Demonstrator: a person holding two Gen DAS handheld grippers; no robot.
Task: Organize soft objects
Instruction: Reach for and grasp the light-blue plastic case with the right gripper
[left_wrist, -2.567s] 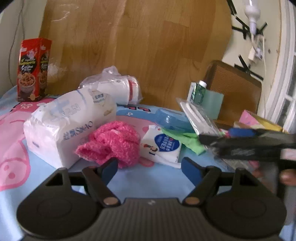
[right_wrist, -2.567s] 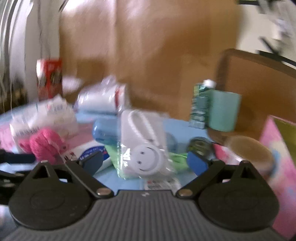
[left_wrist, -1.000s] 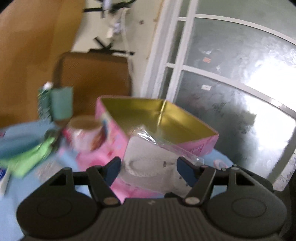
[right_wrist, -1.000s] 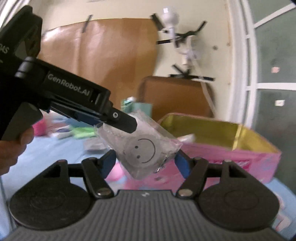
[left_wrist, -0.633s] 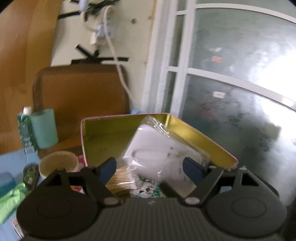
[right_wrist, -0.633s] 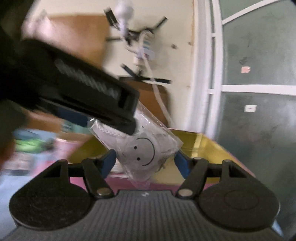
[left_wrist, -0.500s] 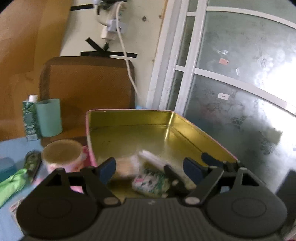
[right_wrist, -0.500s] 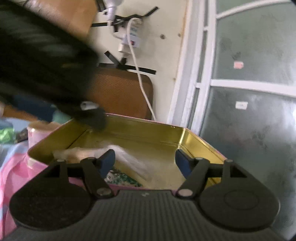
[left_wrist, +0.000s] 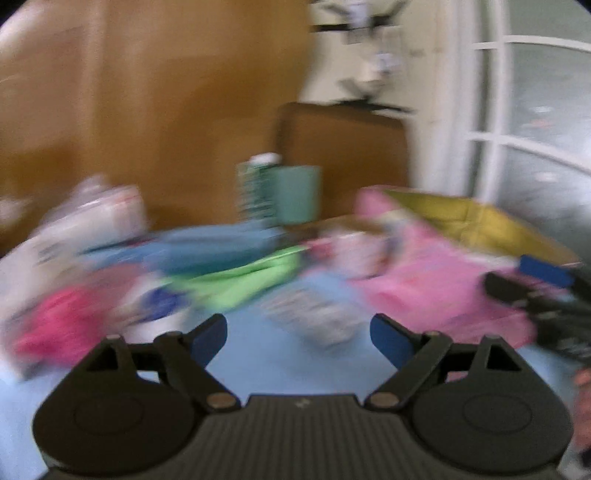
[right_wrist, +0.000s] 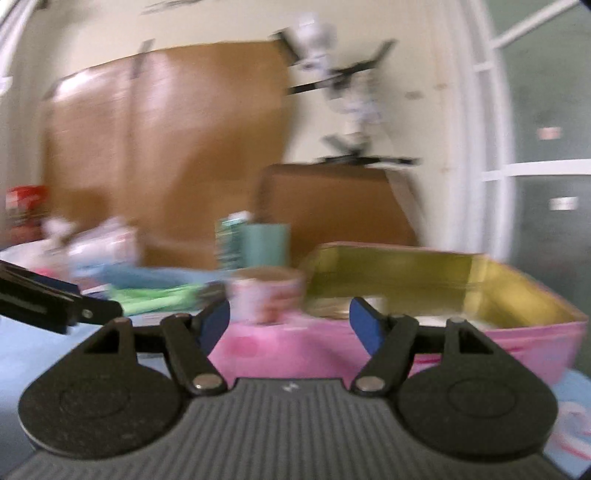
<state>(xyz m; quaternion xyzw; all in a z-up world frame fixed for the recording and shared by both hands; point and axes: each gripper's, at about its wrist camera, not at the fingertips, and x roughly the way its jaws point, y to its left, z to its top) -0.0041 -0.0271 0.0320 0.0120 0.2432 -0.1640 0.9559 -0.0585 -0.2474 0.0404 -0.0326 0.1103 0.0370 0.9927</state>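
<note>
Pink box (right_wrist: 443, 343) (long axis rightward)

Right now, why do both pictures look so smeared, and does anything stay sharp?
Left wrist view: heavy motion blur smears the green cloth and pink box; only the left gripper stays crisp. Right wrist view: milder blur, the right gripper sharp, window frames bowed by the fisheye.

The desk (left_wrist: 280, 365) wears a blue cloth. On it lie a pink box (right_wrist: 332, 347) near the right edge, a cup (right_wrist: 264, 297) beside it, a green cloth (left_wrist: 240, 280), a pink fluffy bundle (left_wrist: 62, 317) and a white pack (left_wrist: 33, 266) toward the left, all blurred.
</note>
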